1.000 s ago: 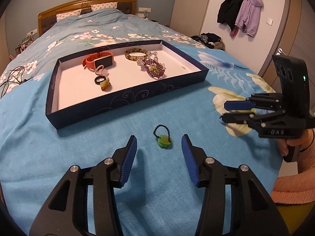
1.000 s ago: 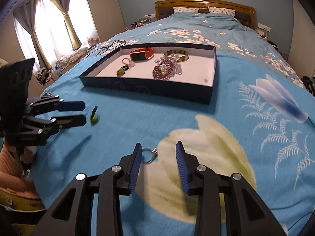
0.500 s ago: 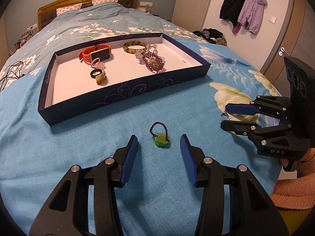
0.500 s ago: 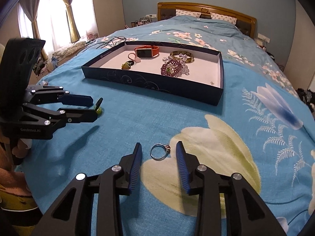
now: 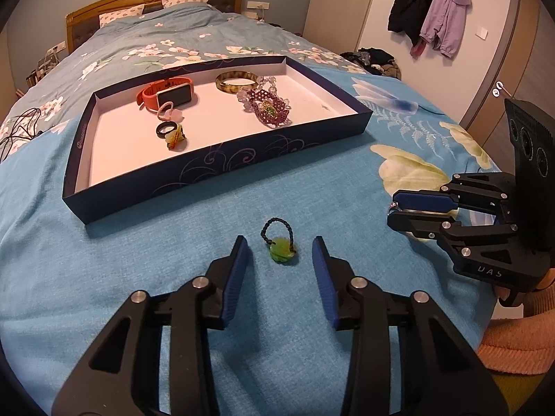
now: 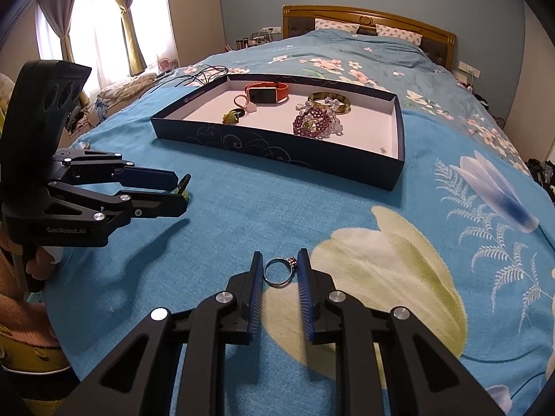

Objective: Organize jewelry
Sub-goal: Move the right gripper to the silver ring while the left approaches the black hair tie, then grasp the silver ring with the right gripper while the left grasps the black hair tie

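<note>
A green pendant on a black cord loop [image 5: 280, 244] lies on the blue bedspread, between the tips of my open left gripper [image 5: 279, 248]. A silver ring with a stone [image 6: 280, 271] lies on the bedspread between the narrowed fingers of my right gripper [image 6: 279, 264], which look close to its sides without clearly pressing it. The dark blue tray [image 5: 222, 164] holds an orange watch [image 5: 166, 95], a bangle [image 5: 236, 81], a purple beaded piece [image 5: 267, 108], a black ring with charm [image 5: 170, 132] and a pink loop. The tray also shows in the right wrist view [image 6: 277, 150].
My right gripper shows at the right of the left wrist view [image 5: 395, 211]; my left gripper shows at the left of the right wrist view [image 6: 182, 190]. Cables [image 5: 17, 135] lie on the bed's left side. Coats [image 5: 430, 10] hang on the far wall.
My right gripper has narrowed around the silver ring and come forward over it. My left gripper has edged forward so the green pendant now lies between its tips.
</note>
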Motion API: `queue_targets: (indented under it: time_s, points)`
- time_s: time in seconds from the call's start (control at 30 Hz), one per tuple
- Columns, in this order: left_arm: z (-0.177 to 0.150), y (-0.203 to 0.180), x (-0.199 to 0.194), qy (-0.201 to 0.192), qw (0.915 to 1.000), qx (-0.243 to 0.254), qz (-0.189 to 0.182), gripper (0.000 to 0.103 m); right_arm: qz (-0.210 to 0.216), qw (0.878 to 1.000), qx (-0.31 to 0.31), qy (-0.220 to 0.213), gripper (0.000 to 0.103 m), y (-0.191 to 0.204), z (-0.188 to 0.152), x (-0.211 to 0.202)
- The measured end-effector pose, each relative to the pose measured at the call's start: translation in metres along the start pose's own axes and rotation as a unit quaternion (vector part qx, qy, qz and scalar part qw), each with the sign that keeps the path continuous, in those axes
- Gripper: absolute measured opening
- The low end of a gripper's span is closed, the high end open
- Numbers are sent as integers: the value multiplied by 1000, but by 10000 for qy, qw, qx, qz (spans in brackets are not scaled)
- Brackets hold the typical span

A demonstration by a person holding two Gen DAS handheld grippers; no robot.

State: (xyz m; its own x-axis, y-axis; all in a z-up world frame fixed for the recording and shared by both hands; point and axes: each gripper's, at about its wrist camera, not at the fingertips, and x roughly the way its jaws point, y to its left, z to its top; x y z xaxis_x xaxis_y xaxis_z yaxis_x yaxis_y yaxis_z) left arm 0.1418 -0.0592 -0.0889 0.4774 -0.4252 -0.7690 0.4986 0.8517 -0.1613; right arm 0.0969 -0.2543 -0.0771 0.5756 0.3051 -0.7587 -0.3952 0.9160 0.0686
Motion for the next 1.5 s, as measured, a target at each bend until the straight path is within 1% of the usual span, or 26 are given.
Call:
queue_targets:
  time_s: [0.13, 0.27, 0.57, 0.63, 1.07, 1.5]
  points:
    - [0, 1, 1, 7, 10000, -13, 61, 24, 29, 10000, 39, -27, 18, 0, 1, -1]
    - [1, 3, 1, 8, 9999, -58, 82, 17, 71, 9999, 112, -69, 18, -3, 1, -2]
    - [0, 4, 0, -24, 9999, -64, 133, 16, 143, 9997, 113, -165, 18, -2, 5, -4]
    - [0, 4, -1, -47, 9998, -70, 203, 16, 164, 9996, 132, -188, 18, -2, 7, -3]
    - [5, 8, -17, -292, 9991, -171, 267, 16, 276, 9988, 195, -357, 18, -4, 19, -5]
    - [9, 10, -30, -507, 9978, -203, 364, 16, 234, 9984, 98, -511, 18, 0, 34, -5]
